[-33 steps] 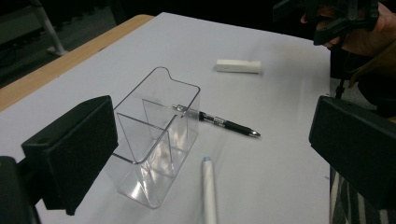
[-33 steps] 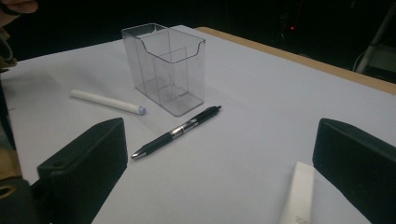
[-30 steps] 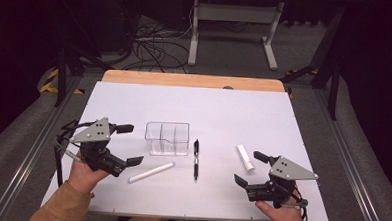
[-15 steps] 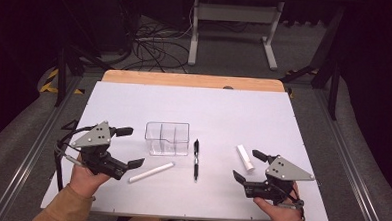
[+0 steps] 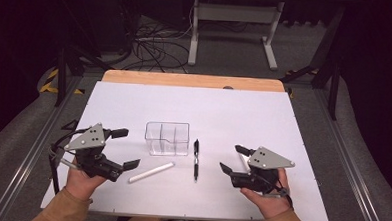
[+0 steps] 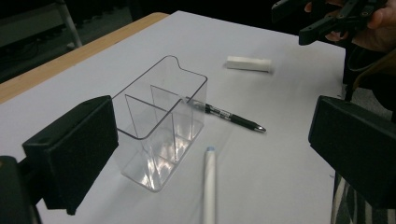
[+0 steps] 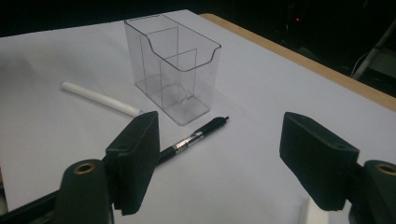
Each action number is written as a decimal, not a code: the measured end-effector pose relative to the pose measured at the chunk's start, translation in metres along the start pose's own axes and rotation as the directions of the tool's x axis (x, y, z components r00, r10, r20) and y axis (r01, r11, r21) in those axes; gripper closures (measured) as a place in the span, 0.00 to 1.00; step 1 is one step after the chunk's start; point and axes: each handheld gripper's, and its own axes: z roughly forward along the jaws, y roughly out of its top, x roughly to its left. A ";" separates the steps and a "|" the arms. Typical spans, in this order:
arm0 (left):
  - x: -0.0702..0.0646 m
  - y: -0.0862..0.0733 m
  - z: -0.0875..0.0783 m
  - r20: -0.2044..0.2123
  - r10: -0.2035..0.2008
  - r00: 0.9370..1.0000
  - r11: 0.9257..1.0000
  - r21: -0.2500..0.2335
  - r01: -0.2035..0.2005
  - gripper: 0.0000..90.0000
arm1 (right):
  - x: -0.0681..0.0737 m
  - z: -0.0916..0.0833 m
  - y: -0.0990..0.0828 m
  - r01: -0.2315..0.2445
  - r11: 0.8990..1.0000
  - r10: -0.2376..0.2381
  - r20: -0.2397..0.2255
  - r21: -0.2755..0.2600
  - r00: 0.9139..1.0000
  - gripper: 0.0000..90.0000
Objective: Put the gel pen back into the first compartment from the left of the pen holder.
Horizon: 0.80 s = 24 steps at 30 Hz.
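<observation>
- The right gripper [image 5: 234, 159] hovers low over the bench [image 5: 234, 112] with its jaws spread, just narrowing, around the short white stick [image 5: 243, 161], pads not pressing.
- The left gripper [image 5: 125, 148] stands spread and empty near the clear organizer [image 5: 167, 138].

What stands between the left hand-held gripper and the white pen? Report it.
Nothing visible does. The left hand-held gripper is open, and the white pen lies just ahead of its jaws. The clear organiser and the black pen sit farther off, clear of that path.
</observation>
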 end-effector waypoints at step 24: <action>0.003 -0.002 -0.002 -0.005 -0.012 1.000 1.000 -0.003 0.012 0.03 | 0.000 0.030 0.024 -0.107 0.968 0.124 -0.062 0.226 0.990 0.49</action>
